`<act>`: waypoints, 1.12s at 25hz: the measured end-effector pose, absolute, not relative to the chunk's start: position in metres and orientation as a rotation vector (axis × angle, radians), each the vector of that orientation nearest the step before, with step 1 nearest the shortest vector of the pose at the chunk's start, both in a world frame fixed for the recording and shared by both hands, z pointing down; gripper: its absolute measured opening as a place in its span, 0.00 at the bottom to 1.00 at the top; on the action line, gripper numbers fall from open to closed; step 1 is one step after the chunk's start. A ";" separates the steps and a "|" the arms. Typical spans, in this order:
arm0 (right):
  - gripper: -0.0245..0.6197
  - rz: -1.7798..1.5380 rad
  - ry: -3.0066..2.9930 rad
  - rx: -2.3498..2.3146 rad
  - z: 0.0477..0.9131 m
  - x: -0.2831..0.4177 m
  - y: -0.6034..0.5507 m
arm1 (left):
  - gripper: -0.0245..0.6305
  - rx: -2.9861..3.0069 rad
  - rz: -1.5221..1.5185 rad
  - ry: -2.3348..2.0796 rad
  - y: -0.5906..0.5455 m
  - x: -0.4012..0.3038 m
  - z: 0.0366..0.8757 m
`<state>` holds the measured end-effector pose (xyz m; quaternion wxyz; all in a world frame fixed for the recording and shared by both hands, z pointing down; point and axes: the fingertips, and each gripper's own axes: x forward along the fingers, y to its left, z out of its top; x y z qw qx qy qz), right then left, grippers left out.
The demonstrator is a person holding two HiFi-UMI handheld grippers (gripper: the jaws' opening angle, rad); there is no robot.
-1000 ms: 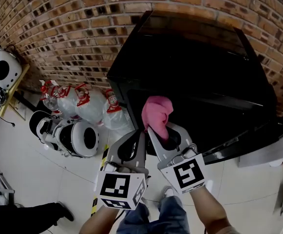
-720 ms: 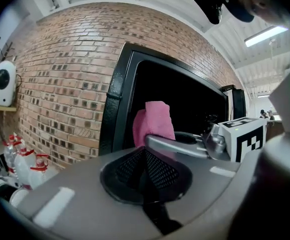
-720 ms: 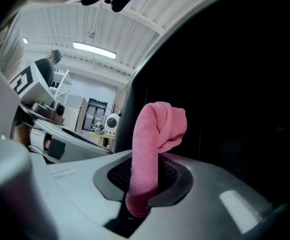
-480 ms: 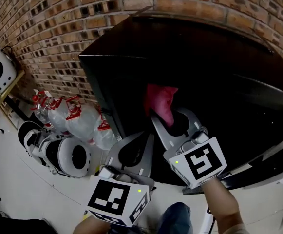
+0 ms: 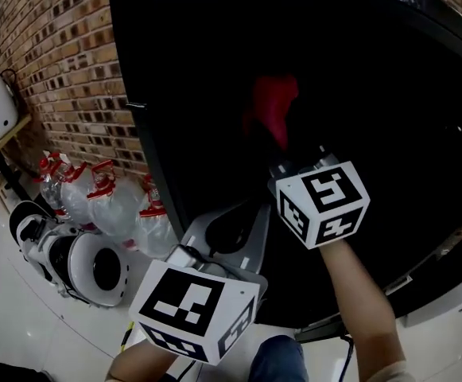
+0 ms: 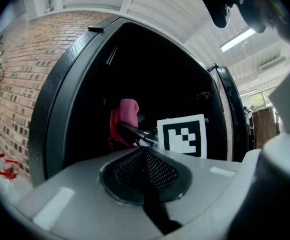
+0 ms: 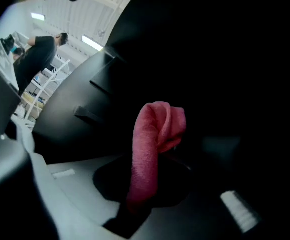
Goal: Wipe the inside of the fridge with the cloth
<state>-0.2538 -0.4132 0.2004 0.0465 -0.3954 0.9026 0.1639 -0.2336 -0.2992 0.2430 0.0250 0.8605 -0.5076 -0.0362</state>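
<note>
The black fridge (image 5: 147, 146) stands open, and its inside is very dark. My right gripper (image 5: 285, 148) reaches into it, shut on a pink cloth (image 5: 274, 106) that sticks up past the fingertips. In the right gripper view the cloth (image 7: 153, 146) hangs folded over between the jaws of the right gripper (image 7: 136, 204), touching no surface that I can make out. My left gripper (image 5: 250, 207) is shut with nothing in it, held low at the fridge's front opening. The left gripper view shows the cloth (image 6: 126, 118) inside the fridge frame (image 6: 60, 94).
A brick wall (image 5: 56, 70) stands left of the fridge. Wrapped water bottles (image 5: 95, 201) and a round white appliance (image 5: 87, 265) sit on the floor beside it. Ledges (image 7: 87, 115) run along the fridge's inner wall. A person (image 7: 37, 54) stands far behind.
The view has closed in on the fridge. My right gripper has carried the pink cloth up and deeper into the dark interior. The left gripper stays shut and follows below.
</note>
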 end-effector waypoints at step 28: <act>0.12 0.321 2.329 -1.920 0.194 -0.109 -0.505 | 0.05 2.685 -0.156 -1.635 -0.318 -0.217 0.270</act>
